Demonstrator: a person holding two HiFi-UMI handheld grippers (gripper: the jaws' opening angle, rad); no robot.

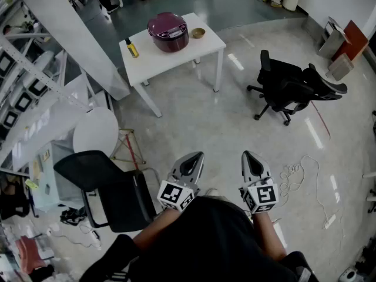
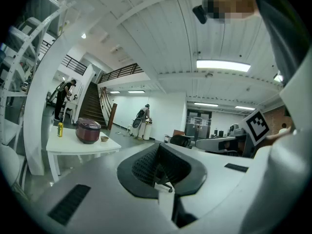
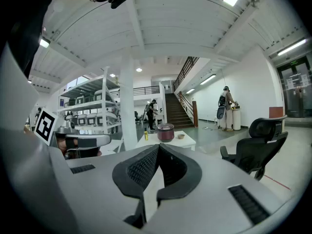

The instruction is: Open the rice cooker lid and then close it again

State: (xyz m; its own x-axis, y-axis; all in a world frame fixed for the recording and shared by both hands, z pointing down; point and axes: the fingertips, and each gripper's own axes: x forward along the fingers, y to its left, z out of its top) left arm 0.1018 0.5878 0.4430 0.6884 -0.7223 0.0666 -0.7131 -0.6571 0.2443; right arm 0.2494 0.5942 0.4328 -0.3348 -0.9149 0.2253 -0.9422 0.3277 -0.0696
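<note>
On table (image 1: 171, 61), rice cooker (image 1: 168, 32) (seemingly shut)

Maroon rice cooker (image 1: 168, 32), lid closed, upright

Open floor (image 1: 194, 122) ahead to the surface (image 1: 176, 57); black office chair (image 1: 291, 90) right, dark chair (image 1: 111, 192) left.

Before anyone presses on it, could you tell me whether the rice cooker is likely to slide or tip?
The cooker looks squat and wide, so probably hard to tip. It sits on a smooth white table, so it might slide if pushed sideways.
</note>
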